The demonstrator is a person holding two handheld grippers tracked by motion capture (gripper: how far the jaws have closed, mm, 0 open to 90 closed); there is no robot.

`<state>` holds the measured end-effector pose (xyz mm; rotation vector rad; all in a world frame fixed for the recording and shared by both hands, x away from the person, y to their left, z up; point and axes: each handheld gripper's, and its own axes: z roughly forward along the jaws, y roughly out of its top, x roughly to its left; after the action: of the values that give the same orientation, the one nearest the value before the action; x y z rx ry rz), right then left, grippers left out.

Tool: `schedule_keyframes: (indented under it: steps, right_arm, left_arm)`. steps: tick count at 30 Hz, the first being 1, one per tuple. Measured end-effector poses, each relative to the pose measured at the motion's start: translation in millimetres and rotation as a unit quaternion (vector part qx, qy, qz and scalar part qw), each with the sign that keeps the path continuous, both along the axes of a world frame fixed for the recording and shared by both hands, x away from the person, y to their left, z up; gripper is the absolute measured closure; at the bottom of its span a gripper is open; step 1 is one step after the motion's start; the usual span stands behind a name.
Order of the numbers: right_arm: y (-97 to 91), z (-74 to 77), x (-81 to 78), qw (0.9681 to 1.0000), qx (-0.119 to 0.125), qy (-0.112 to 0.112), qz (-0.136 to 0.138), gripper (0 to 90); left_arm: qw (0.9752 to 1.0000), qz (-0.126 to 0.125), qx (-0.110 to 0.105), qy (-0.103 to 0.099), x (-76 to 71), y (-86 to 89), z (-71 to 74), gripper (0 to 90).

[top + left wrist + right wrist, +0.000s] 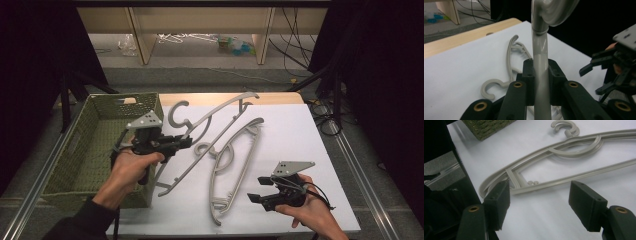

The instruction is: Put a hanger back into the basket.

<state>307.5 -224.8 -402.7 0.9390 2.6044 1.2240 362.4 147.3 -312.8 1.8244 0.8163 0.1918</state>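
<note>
Two grey plastic hangers are on the white table (300, 145). My left gripper (187, 142) is shut on the neck of one hanger (227, 110), just below its hook, beside the basket. The left gripper view has that neck (540, 50) clamped between the jaws of the left gripper (540, 67), with the hook rising above. The second hanger (245, 165) lies flat in the middle of the table. My right gripper (256, 190) stands open to the right of its lower end. The right gripper (539, 195) has nothing between its jaws, and the flat hanger (564, 147) lies just beyond them.
A green woven basket (125, 97) stands at the table's left edge, and its corner (486, 127) also appears in the right gripper view. The right gripper (609, 72) is seen at the right of the left gripper view. Wooden furniture and cables lie on the floor beyond the table.
</note>
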Motion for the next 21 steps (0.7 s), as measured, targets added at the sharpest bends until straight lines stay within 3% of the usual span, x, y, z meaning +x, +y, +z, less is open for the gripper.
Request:
schedule_keyframes:
  steps: [1,3,5,6,9,10,15,18,21]
  right_arm:
    - [-1.1,-0.6,-0.1,1.0,0.0,0.001,0.0,34.3]
    - [-1.5,-0.6,-0.2,1.0,0.001,0.002,-0.001,34.3]
    - [-3.7,-1.8,-0.1,1.0,0.0,0.002,-0.004,34.3]
    - [-3.7,-1.8,-0.1,1.0,0.0,0.002,-0.004,34.3]
    - [-4.2,-4.0,-0.1,1.0,-0.001,0.005,-0.009,34.2]
    - [-4.2,-4.0,-0.1,1.0,-0.001,0.005,-0.009,34.2]
    - [-2.2,-7.5,0.3,0.9999,-0.005,0.013,-0.006,33.6]
    - [-2.1,-8.0,0.1,0.9998,-0.005,0.016,-0.007,33.4]
    - [-2.0,-8.6,0.6,0.9998,-0.005,0.017,-0.009,33.1]
  left_arm:
    - [0.9999,0.004,-0.012,-0.002,-0.3,9.3,10.1,78.8]
    - [0.9998,0.01,-0.016,-0.004,-0.6,15.3,15.1,78.8]
    - [0.9994,0.031,-0.01,-0.01,0.3,35.5,26.9,78.8]
    - [0.9994,0.031,-0.01,-0.01,0.3,35.5,26.9,78.8]
    - [0.998,0.061,0.003,-0.017,2.9,62.7,36.6,78.8]
    - [0.998,0.061,0.003,-0.017,2.9,62.7,36.6,78.8]
    - [0.9946,0.103,-0.001,-0.011,11.0,104.9,33.6,78.8]
    - [0.993,0.118,-0.004,-0.005,15.2,120.0,29.3,78.8]
    - [0.9914,0.13,0.01,-0.012,23.7,143.1,24.2,78.8]
